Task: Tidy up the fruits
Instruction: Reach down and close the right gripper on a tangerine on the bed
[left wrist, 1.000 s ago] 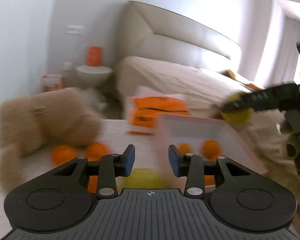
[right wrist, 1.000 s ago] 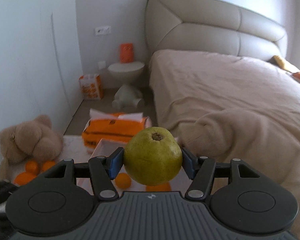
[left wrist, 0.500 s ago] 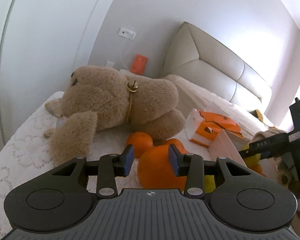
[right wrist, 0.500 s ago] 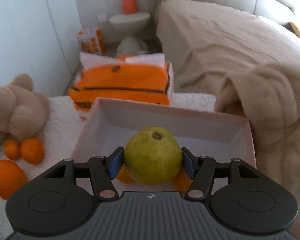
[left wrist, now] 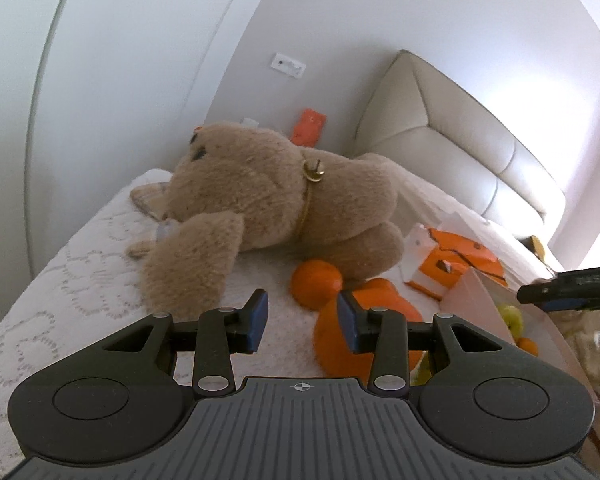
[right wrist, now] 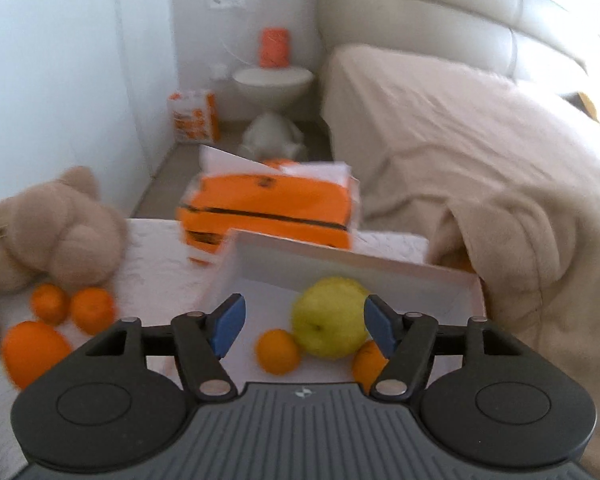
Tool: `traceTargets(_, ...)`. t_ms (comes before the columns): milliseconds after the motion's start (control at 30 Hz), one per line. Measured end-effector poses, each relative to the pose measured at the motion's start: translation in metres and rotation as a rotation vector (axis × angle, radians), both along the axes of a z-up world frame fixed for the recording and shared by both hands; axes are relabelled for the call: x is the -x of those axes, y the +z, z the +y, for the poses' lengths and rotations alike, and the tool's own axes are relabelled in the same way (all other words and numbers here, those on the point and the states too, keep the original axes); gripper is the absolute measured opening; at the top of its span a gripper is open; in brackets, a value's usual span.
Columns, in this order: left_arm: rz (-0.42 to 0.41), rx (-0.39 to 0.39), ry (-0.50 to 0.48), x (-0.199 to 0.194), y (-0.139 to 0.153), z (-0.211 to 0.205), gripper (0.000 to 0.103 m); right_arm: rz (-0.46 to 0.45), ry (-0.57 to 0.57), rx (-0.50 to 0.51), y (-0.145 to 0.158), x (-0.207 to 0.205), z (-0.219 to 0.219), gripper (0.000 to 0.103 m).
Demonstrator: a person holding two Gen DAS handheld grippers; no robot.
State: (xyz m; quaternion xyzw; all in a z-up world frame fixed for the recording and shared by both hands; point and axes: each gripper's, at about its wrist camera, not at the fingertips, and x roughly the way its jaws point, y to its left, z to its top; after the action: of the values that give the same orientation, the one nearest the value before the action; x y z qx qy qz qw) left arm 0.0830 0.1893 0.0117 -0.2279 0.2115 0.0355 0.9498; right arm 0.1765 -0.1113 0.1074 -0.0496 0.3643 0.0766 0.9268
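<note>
Jaws of the right gripper (right wrist: 302, 326) are opening around the pear (right wrist: 330, 317).

Your left tongs (left wrist: 302, 322): matt black plastic, ribbed grey base, blue rubbery pads. Just beyond them the teddy bear (left wrist: 276, 200) is shaggy tan plush with a shiny brass-look bell. The surface (left wrist: 80, 264) under the bear has white embossed lace-pattern cloth. Right of the bear: oranges (left wrist: 317, 283) dimpled, box (right wrist: 340, 264) smooth white card, pear (right wrist: 330, 322) smooth, headboard (left wrist: 460, 140) smooth cream leather-look.

Two low, close wrist views angled down; shared teddy bear (left wrist: 284, 196), oranges, white box (right wrist: 340, 264).
</note>
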Motion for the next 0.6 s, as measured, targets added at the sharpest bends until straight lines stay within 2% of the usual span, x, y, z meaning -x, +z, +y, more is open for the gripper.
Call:
traceTargets(200,0.002,-0.013,0.023,0.007,-0.001,0.003,0.042,0.01,0.197,0.007,-0.002,0.027,0.051,0.068)
traceTargets(367,0.003,0.002,0.029,0.011,-0.001,0.007,0.042,0.021,0.274,0.028,-0.019,0.034,0.088,0.068)
traceTargets(400,0.002,0.001,0.029,0.012,-0.001,0.006,0.042,0.014,0.277,0.044,-0.023,0.034,0.094,0.066)
traceTargets(433,0.002,-0.001,0.026,0.013,-0.001,0.006,0.042,0.009,0.278,0.064,-0.029,0.035,0.101,0.056)
traceTargets(500,0.002,-0.007,0.019,0.013,-0.001,0.004,0.042,0.019,0.284,0.098,-0.039,0.036,0.109,0.047)
traceTargets(600,0.009,-0.017,0.014,0.013,-0.001,0.003,0.042,0.062,0.282,0.098,-0.049,0.037,0.113,0.047)
